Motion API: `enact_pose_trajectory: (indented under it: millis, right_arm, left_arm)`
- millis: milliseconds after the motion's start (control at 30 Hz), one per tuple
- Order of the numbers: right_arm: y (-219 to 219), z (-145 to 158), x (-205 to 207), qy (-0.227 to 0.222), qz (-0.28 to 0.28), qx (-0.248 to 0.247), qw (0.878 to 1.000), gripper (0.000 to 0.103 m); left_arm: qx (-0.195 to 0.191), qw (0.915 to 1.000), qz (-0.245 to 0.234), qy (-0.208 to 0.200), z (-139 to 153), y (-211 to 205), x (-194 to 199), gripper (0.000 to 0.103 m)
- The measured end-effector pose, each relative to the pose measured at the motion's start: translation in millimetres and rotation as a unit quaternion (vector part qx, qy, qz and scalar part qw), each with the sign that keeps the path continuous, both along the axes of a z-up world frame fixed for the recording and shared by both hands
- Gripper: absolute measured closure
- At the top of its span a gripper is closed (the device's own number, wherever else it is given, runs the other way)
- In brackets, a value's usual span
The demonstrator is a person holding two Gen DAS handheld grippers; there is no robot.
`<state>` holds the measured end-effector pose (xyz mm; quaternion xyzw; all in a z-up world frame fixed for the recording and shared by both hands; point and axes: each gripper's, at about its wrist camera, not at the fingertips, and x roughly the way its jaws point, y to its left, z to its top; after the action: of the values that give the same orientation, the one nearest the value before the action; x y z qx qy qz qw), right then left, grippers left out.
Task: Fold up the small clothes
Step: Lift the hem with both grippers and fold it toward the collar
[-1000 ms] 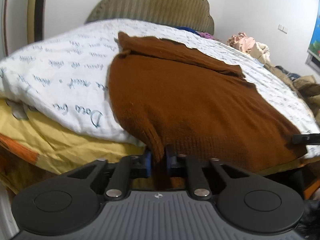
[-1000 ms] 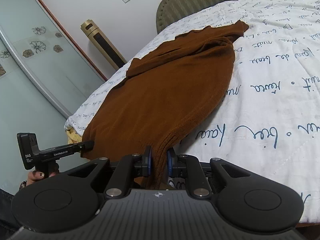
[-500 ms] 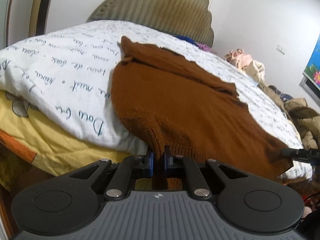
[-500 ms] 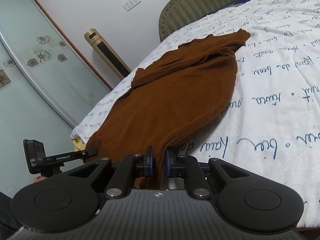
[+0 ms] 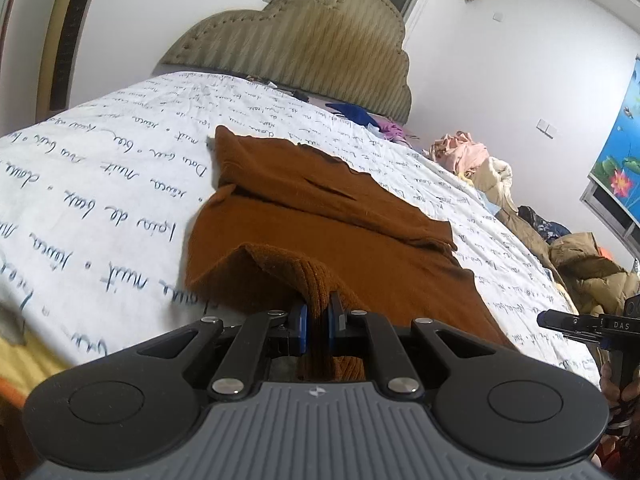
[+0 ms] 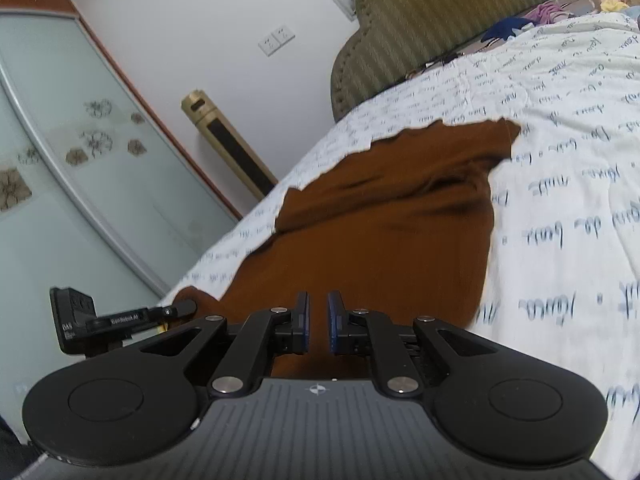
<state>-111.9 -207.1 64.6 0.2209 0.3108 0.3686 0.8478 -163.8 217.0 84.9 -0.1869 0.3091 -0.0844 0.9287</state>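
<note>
Brown sweater [image 5: 320, 216] spread on bed [image 5: 120, 184]. Left gripper [image 5: 318, 324] jaws clamped on near hem, corner raised. Right gripper [image 6: 318, 322] jaws closing on hem cloth between them. Fold barely begun; rest remains.

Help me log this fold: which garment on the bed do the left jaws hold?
The brown knit sweater, ribbed hem pinched; the blue garment and purple garment lie untouched near the headboard.

The brown sweater [image 5: 328, 236] was a matt, slightly fuzzy knit with a ribbed hem. The white quilt [image 5: 100, 184] looked like soft, matt cotton printed with dark script. The headboard [image 5: 304, 48] was ribbed, padded upholstery. The left gripper [image 5: 318, 322] was matt black plastic with shiny metal pins, blue pads [image 5: 303, 328].
</note>
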Motion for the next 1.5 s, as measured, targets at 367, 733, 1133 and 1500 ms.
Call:
enact_pose_trajectory:
  millis: [367,733,1133,1500]
  right_arm:
    - [-21.4,-38.0,-23.3,0.116,-0.009,-0.034,0.993,0.053]
    - [-21.5,-95.6,-11.6,0.205,0.030,0.111,0.972,0.071]
    - [-58.6,-109.0,-24.1,0.209,-0.018,0.139,0.968,0.071]
    - [-21.4,-108.3,-9.9,0.197,0.031,0.127,0.972,0.089]
  left_arm:
    - [-0.005,0.9997,0.006,0.022,-23.8,4.2,-25.3,0.094]
    - [-0.008,0.9991,0.021,0.037,-33.5,11.1,-37.7,0.094]
    - [-0.003,0.9989,0.017,0.043,-37.8,11.8,-35.8,0.094]
    - [-0.010,0.9989,0.016,0.044,-40.0,11.0,-35.2,0.094]
